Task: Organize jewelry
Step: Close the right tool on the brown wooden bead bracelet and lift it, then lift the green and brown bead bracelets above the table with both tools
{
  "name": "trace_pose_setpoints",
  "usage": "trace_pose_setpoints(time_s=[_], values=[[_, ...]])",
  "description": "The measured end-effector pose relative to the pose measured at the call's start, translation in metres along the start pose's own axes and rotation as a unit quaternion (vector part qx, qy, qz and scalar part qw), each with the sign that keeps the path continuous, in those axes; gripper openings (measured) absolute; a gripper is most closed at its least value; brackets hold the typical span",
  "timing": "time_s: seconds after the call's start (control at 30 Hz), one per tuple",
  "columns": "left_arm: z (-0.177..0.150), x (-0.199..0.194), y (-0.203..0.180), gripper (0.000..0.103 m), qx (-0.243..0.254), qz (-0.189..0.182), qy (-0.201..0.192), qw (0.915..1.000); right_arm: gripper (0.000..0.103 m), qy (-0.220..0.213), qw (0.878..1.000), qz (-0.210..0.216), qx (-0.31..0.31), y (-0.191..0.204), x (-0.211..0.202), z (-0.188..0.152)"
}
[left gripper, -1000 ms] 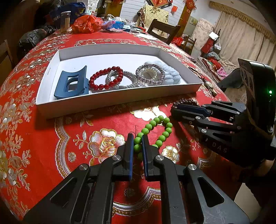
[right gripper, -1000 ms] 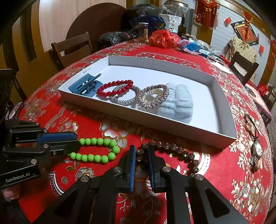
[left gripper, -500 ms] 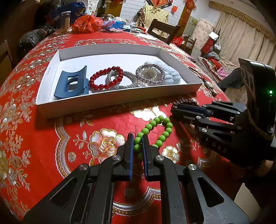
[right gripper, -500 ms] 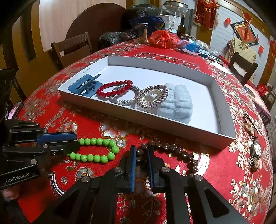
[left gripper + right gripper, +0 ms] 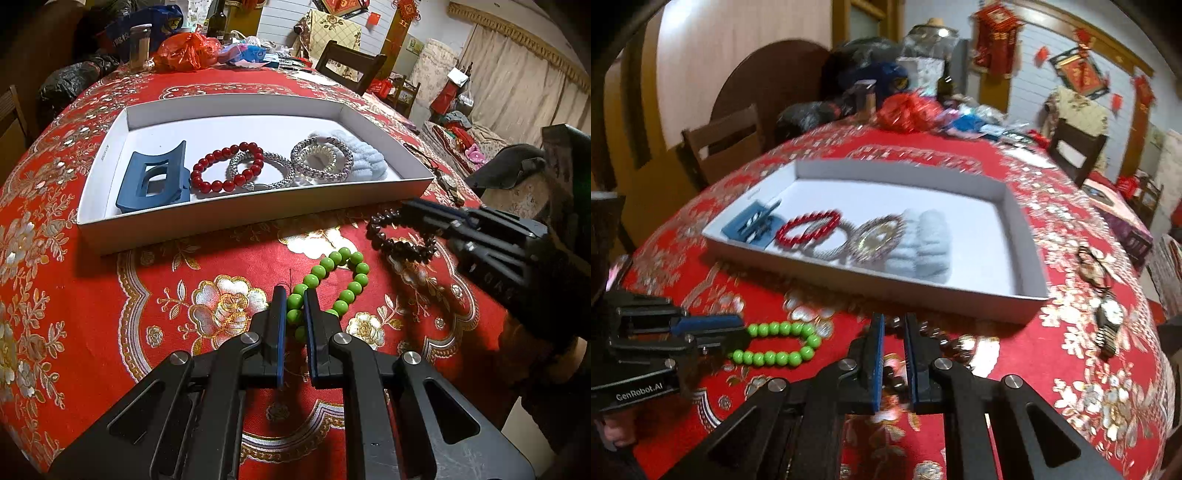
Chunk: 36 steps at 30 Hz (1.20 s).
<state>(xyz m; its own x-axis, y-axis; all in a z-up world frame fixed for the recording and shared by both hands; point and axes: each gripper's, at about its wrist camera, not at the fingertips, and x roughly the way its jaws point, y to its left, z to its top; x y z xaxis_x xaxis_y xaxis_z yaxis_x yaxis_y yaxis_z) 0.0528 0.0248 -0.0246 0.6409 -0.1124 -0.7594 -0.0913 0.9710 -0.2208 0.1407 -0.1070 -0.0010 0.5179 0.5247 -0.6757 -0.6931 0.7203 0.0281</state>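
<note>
Now the left tongs [image 5: 294,314] are clamped narrow on the near end of the green bead bracelet [image 5: 332,280], whose loop lies on the red surface [image 5: 110,295] just ahead of their tips. To their right, the right tongs [image 5: 894,343] are pinched on the dark bead bracelet [image 5: 400,240], part of it hanging off the cloth. Beyond both pairs sits the white tray [image 5: 221,218], holding a blue hair claw [image 5: 155,181], a red bead bracelet [image 5: 227,168], two silvery bands and a pale scrunchie [image 5: 365,162].
</note>
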Motion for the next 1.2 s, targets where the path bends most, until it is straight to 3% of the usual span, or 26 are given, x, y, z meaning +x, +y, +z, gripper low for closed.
trace_pose_setpoints(time_s=[0.3, 0.77, 0.97, 1.2], values=[[0.0, 0.0, 0.0, 0.008, 0.0, 0.0, 0.0, 1.0, 0.01, -0.029, 0.998, -0.029, 0.04, -0.012, -0.017, -0.004], [0.0, 0.0, 0.0, 0.008, 0.0, 0.001, -0.001, 1.0, 0.01, -0.035, 0.998, -0.032, 0.046, -0.015, -0.02, -0.006], [-0.002, -0.006, 0.004, 0.008, -0.011, 0.014, -0.015, 0.9997, 0.01, -0.044, 0.997, -0.045, 0.039, -0.011, -0.025, -0.007], [0.003, -0.023, -0.001, 0.008, -0.01, 0.0, -0.038, 0.9992, 0.01, -0.041, 0.997, -0.029, 0.062, -0.013, -0.032, -0.012]])
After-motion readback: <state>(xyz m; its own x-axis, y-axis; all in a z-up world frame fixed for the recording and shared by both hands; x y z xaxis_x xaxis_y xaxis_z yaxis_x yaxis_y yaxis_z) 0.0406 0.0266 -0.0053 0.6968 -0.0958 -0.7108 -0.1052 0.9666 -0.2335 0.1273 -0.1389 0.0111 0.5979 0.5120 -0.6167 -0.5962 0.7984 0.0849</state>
